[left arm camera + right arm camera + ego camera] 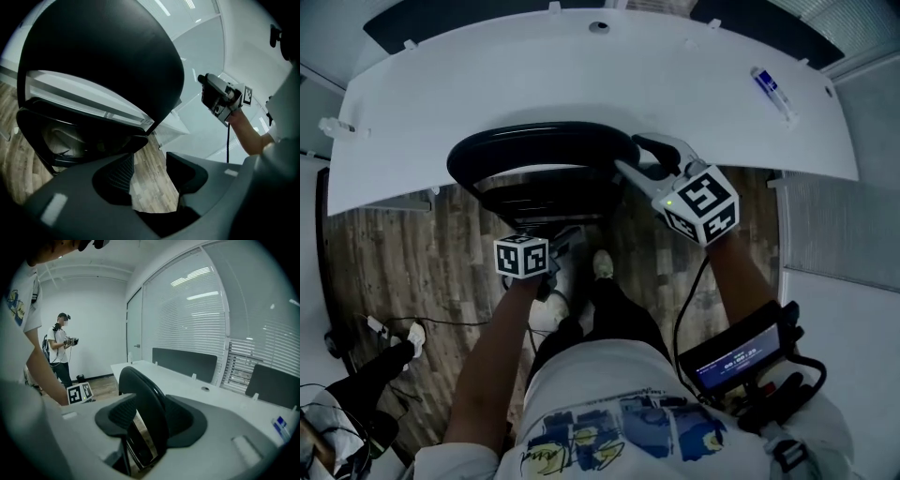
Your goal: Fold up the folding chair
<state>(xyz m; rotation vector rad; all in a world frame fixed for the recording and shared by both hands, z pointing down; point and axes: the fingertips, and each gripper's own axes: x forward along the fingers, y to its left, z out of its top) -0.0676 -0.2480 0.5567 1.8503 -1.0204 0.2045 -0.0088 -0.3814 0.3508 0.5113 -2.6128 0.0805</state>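
Screen (pixel 736 354): nearest to us, strapped to our right forearm, lit; a cable runs from it up toward the right hand.
Shoes (pixel 602 264): ours, on the wooden floor (pixel 394 248), just short of the chair.
Left gripper (pixel 149 163): we hold it low at the chair's near side, by the front of the seat (pixel 548 202). Its jaws stand apart and we see only floorboards between them. We cannot tell whether either jaw touches the seat.
Chair (pixel 539 141): black, standing on the floor between us and the desk. Its curved back rises above the seat, and a gap between the two shows in the left gripper view. The top of the back sits just at the desk's near edge.
Right gripper (pixel 151 411): we hold it higher, at the chair's right. Its jaws are clamped on the top edge of the back, which runs up between the two ribbed pads.
Desk (pixel 581 75): white and curved, just beyond the chair. A blue and white pen-like thing (pixel 772 92) lies toward its far right.
Person (pixel 60 345): farthest off, standing by the white wall across the room, hands raised at chest height.
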